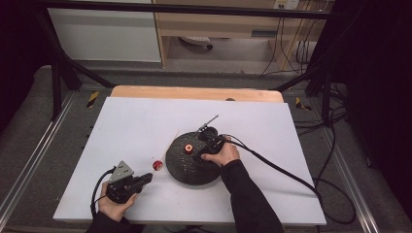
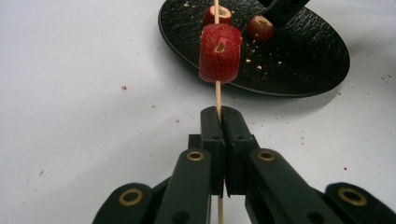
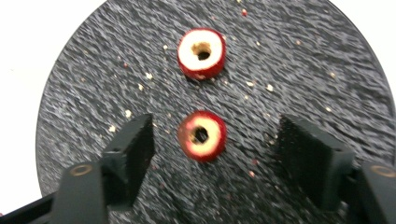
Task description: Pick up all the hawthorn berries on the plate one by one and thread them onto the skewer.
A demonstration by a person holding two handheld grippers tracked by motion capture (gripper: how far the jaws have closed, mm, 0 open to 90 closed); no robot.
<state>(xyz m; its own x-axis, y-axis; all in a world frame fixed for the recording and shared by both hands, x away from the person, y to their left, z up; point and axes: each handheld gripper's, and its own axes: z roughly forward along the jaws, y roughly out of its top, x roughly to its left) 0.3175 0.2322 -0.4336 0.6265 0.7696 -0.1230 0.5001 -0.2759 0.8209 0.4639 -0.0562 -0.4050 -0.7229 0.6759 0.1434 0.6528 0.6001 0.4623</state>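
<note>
Open bench (image 1: 136, 121) lies left of and behind the black plate (image 1: 180, 170); between the spread jaws of the right gripper (image 3: 212, 140) sits one cored fruit slice (image 3: 202, 135), another (image 3: 201, 52) beyond

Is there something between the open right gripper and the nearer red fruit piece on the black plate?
Nothing visible. In the right gripper view the nearer fruit piece lies on the black plate between the open jaws of the right gripper, with bare plate on both sides. The second piece lies farther away, behind it.
</note>
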